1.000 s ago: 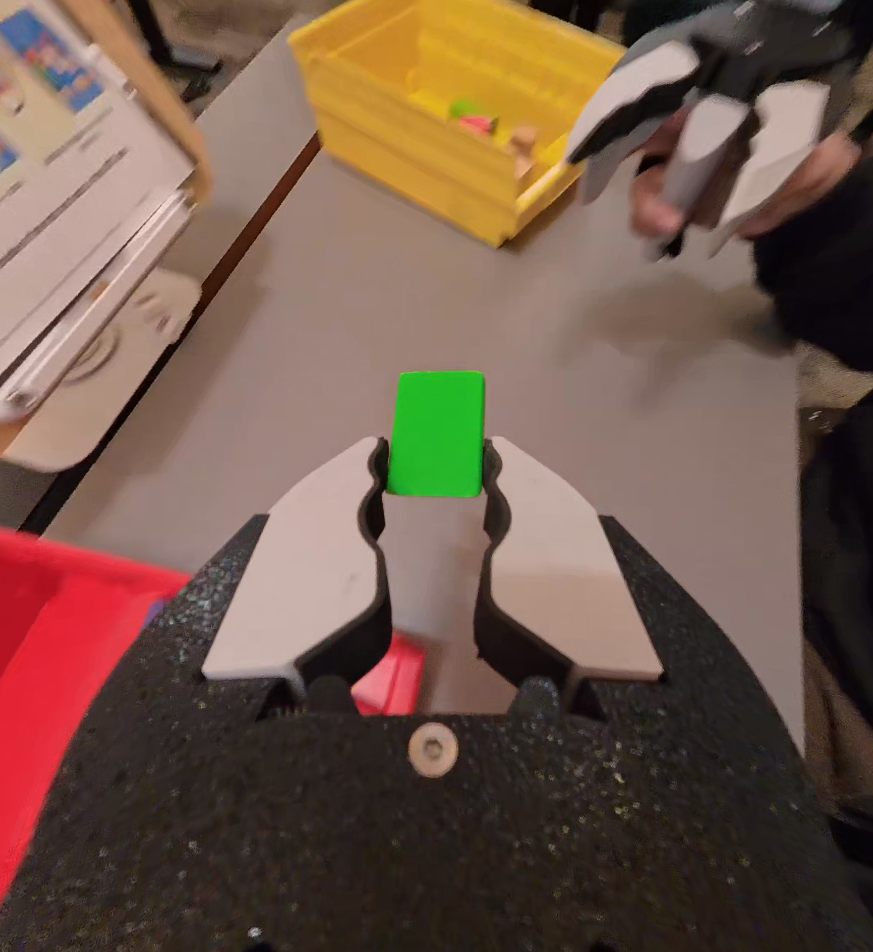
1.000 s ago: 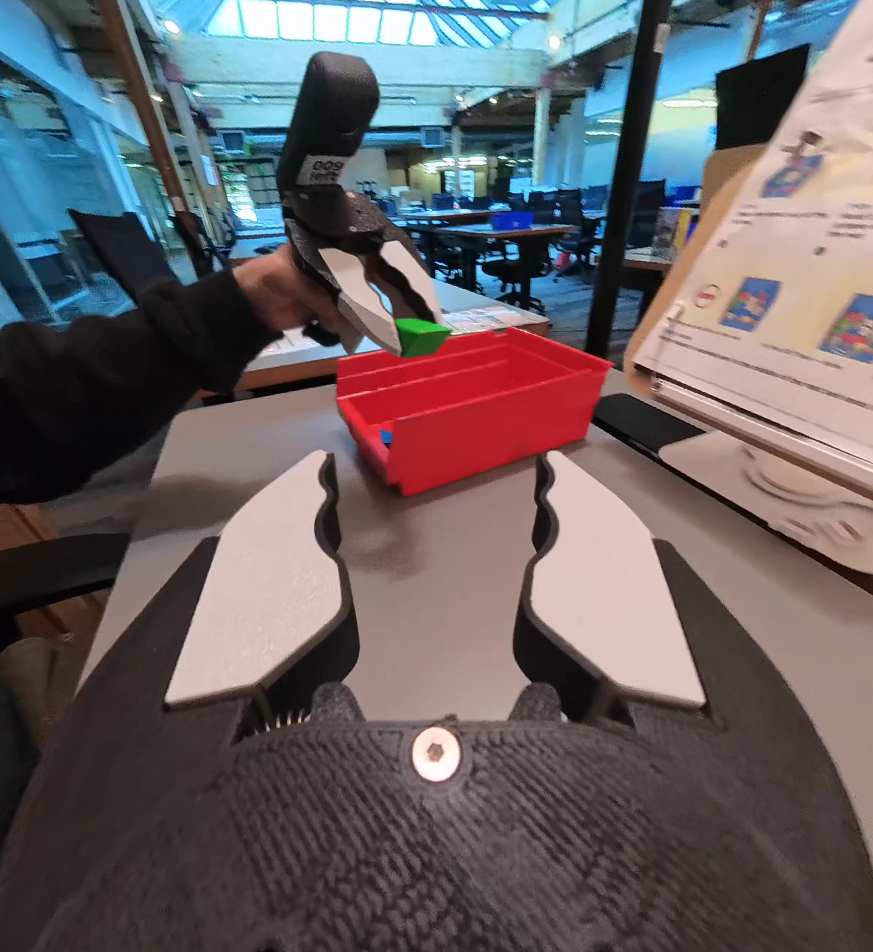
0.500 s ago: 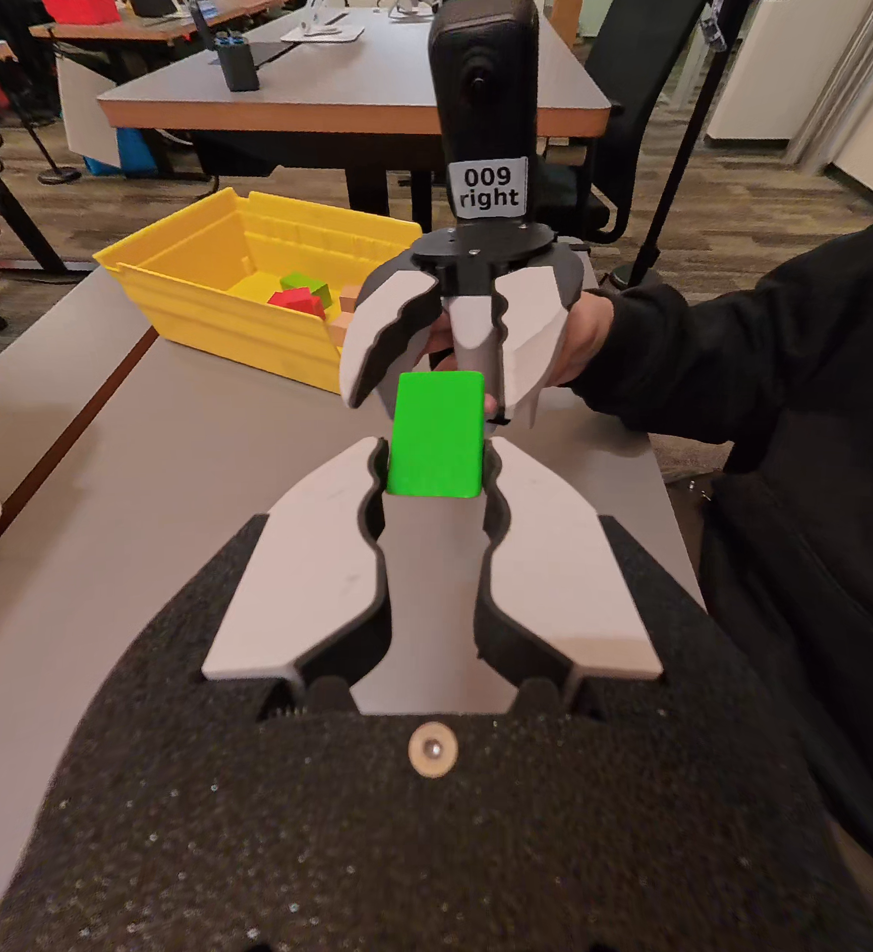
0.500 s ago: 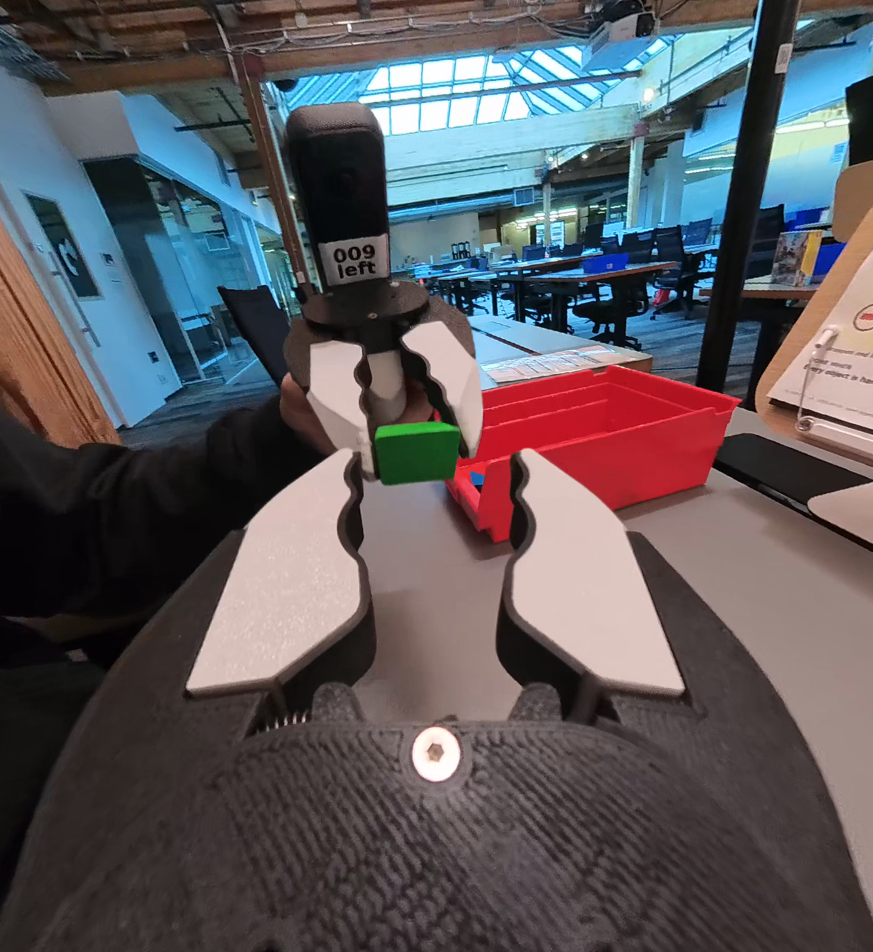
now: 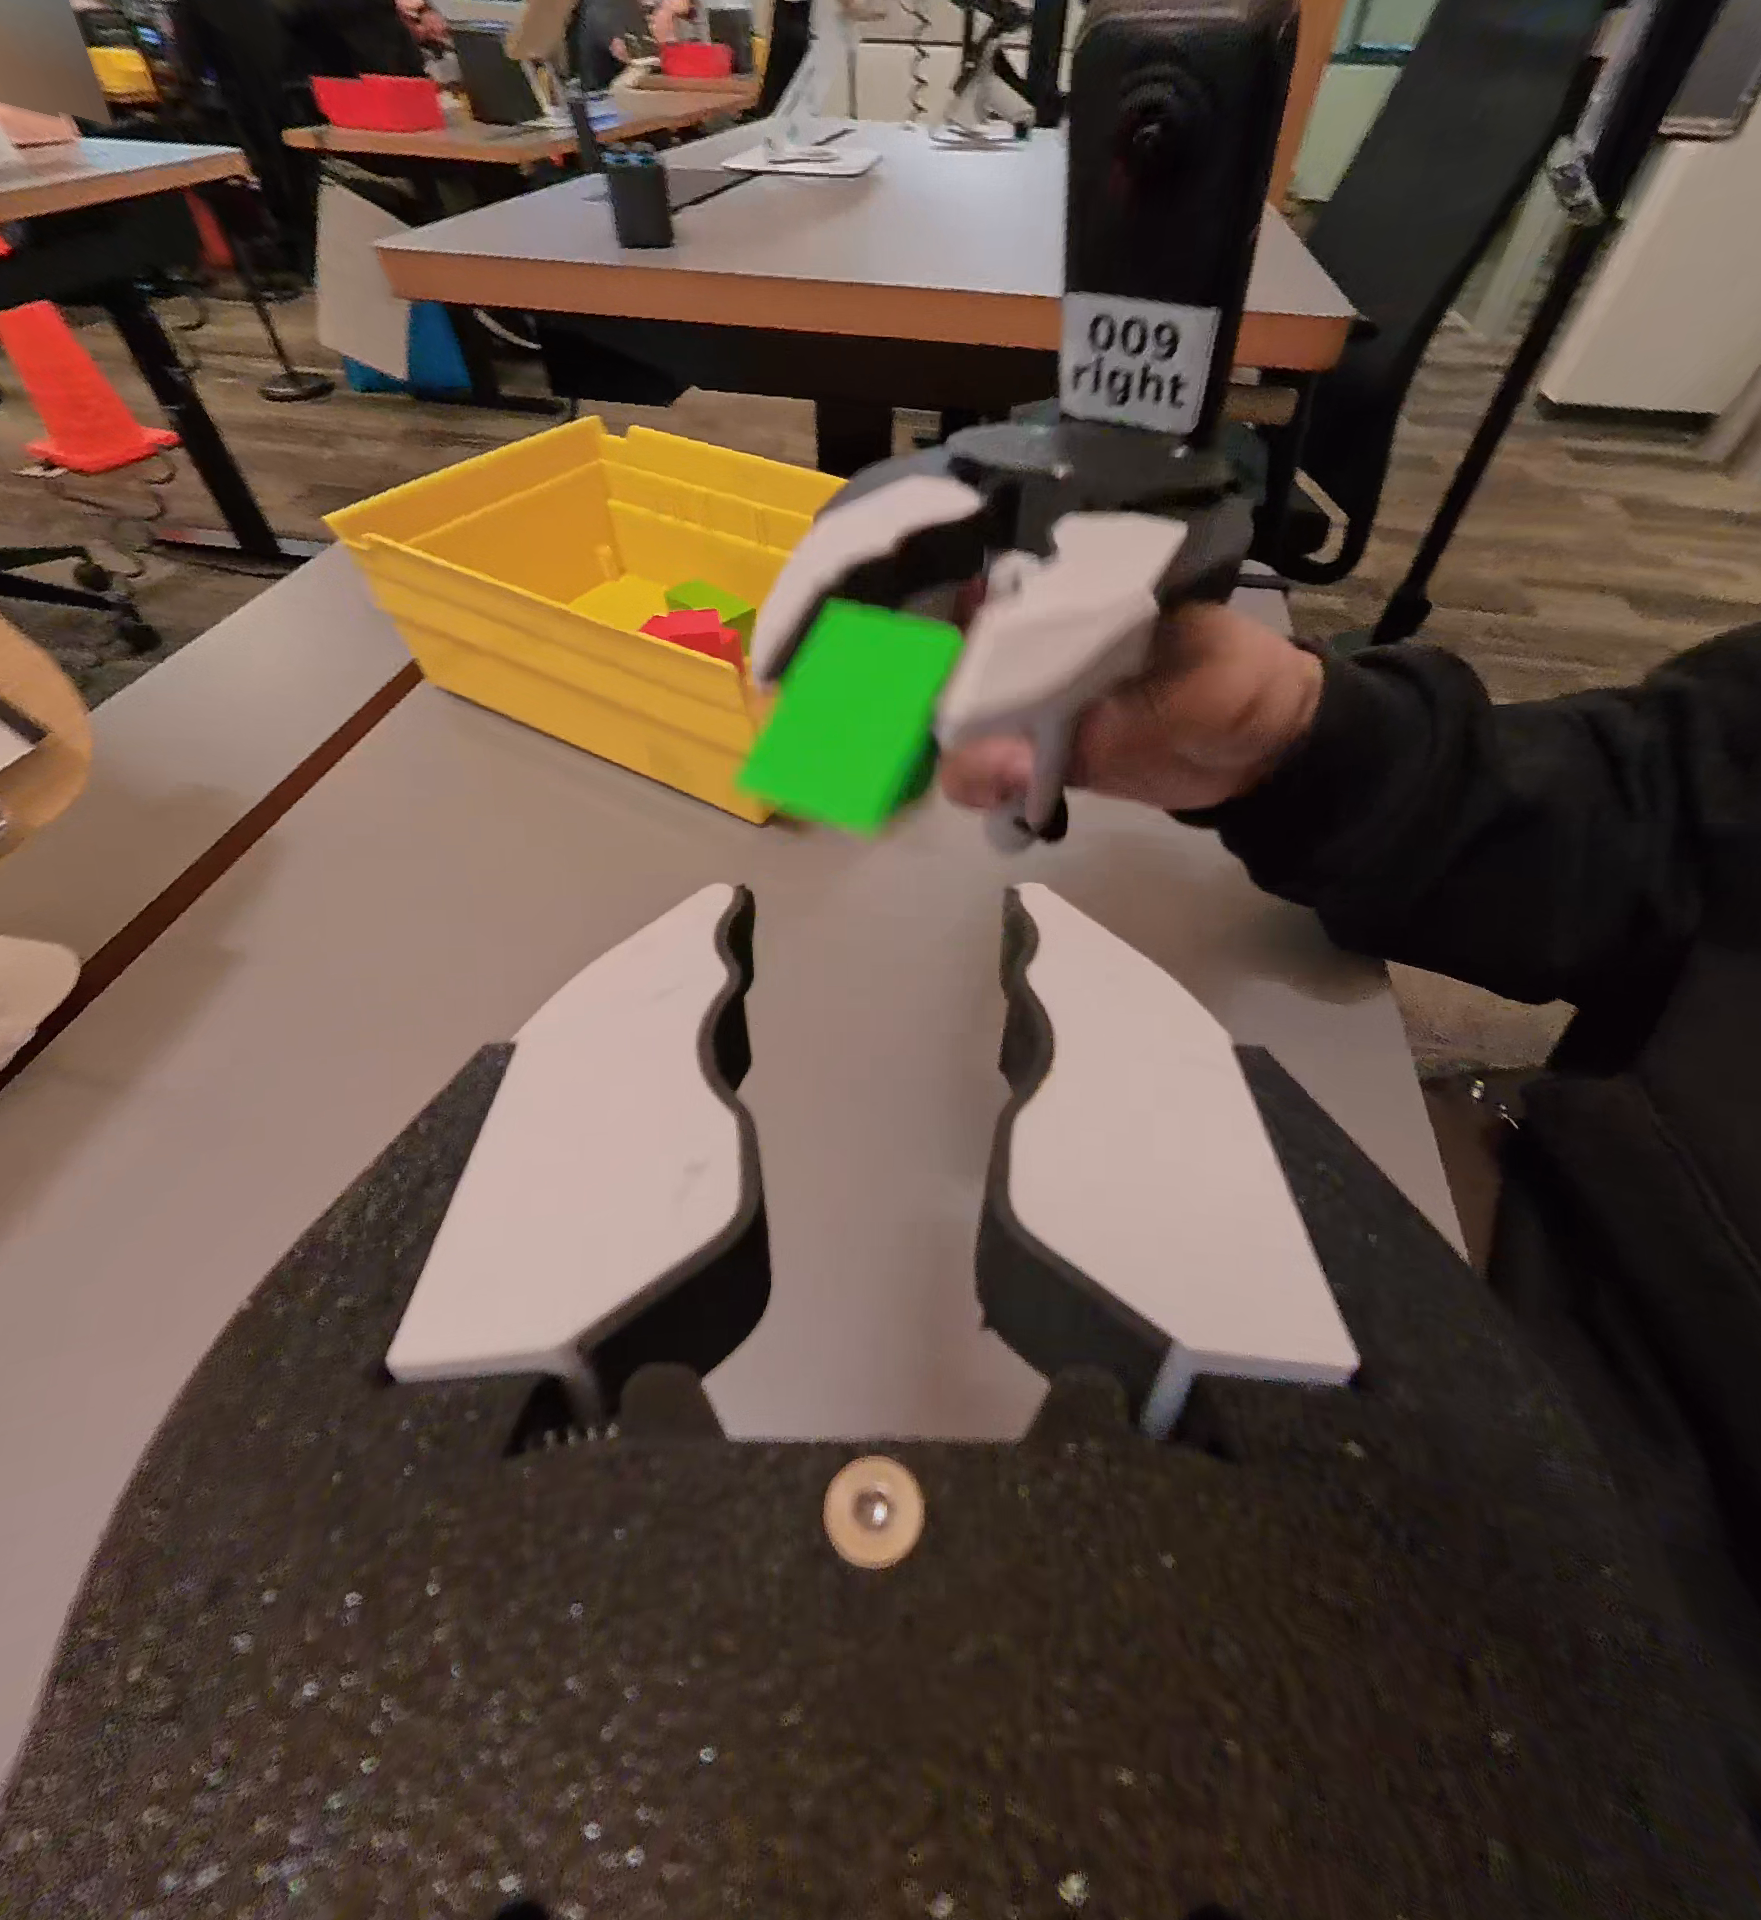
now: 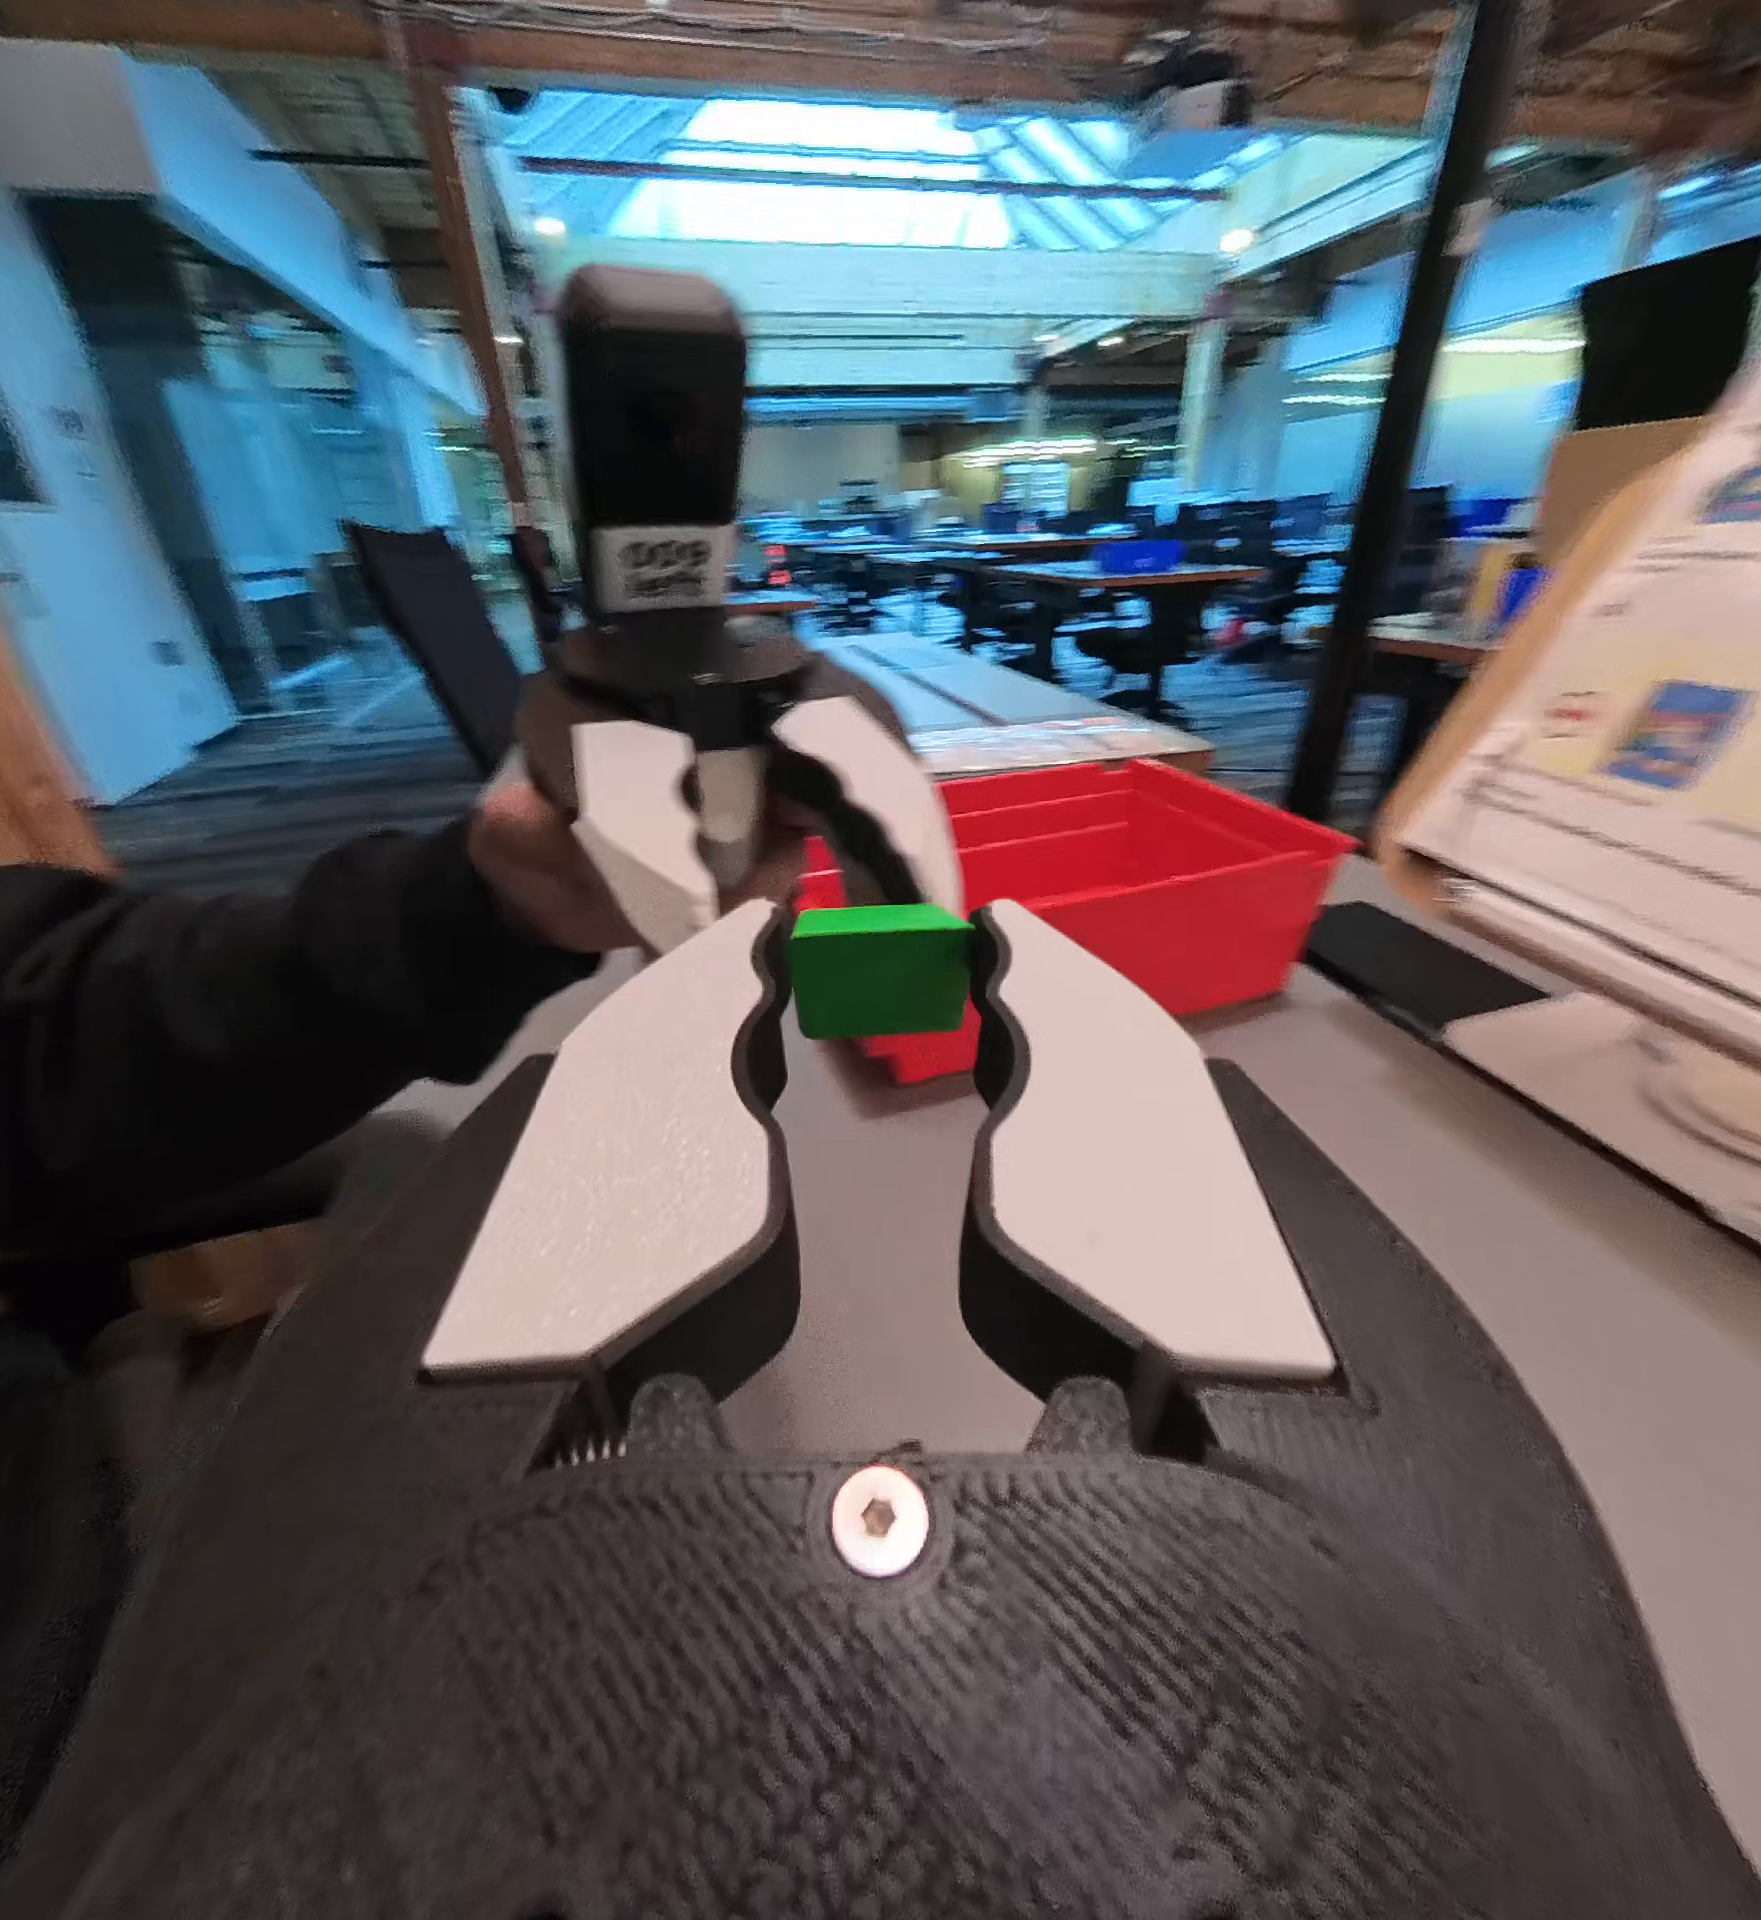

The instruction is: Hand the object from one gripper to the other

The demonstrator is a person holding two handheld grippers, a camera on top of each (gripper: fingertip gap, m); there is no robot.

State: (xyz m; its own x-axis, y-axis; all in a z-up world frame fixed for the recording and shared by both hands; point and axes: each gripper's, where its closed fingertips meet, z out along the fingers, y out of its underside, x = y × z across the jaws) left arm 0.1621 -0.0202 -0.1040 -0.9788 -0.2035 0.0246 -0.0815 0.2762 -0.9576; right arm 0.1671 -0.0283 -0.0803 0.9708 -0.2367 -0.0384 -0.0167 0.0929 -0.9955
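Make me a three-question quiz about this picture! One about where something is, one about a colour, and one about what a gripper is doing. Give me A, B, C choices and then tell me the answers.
1. Where is the green block?
A. In the yellow bin
B. Between the right gripper's fingers
C. Lying on the table

2. What colour is the bin behind the block in the right wrist view?
A. Red
B. Blue
C. White

3. What is the left gripper doing?
A. Squeezing the green block
B. Holding a red block
C. Open, with nothing between its fingers

Answers:
1. B: the right gripper has a pad against each side of the block, which is up off the table.
2. A: the bin's walls are bright red.
3. C: only bare grey table shows between its spread fingers, and the block sits ahead in the other gripper.
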